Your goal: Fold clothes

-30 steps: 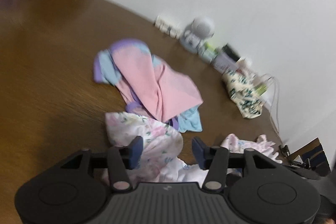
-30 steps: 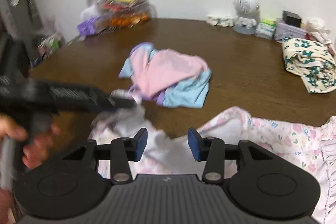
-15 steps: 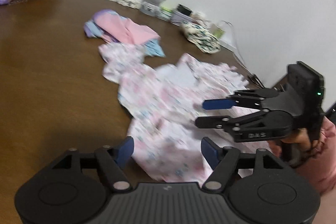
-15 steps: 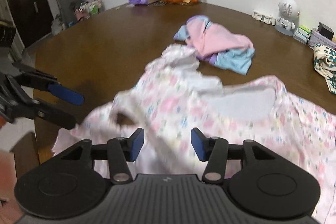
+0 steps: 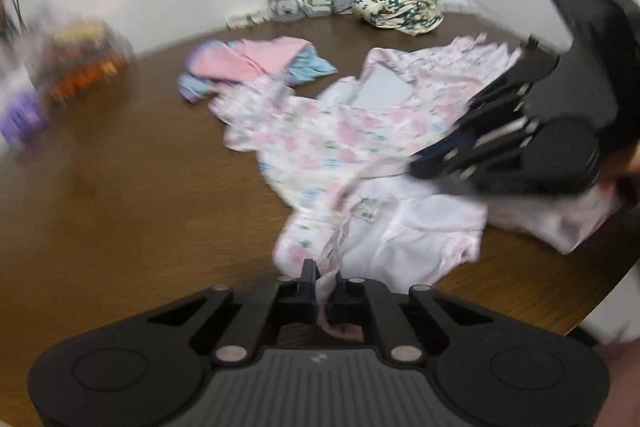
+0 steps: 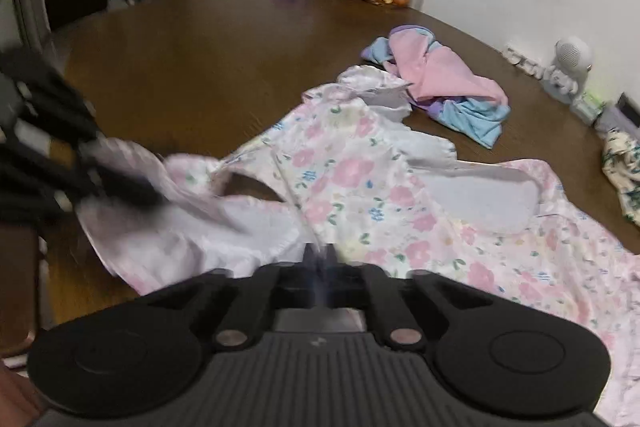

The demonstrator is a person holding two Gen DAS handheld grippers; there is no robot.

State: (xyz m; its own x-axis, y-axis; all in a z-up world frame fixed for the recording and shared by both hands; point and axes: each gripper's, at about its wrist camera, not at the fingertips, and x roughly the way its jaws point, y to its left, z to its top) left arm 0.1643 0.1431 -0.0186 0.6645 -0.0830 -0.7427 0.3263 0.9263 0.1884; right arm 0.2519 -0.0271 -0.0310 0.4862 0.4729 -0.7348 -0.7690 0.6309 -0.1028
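Both claws — clamped on floral garment

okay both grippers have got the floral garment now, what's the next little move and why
Probably draw both grippers apart and lift slightly. The left gripper and right gripper are each shut on the floral garment, which lies bunched and wrinkled on the wooden table; tension should flatten it.

text: none legible | garment tag: print too blurred to read | brands: none
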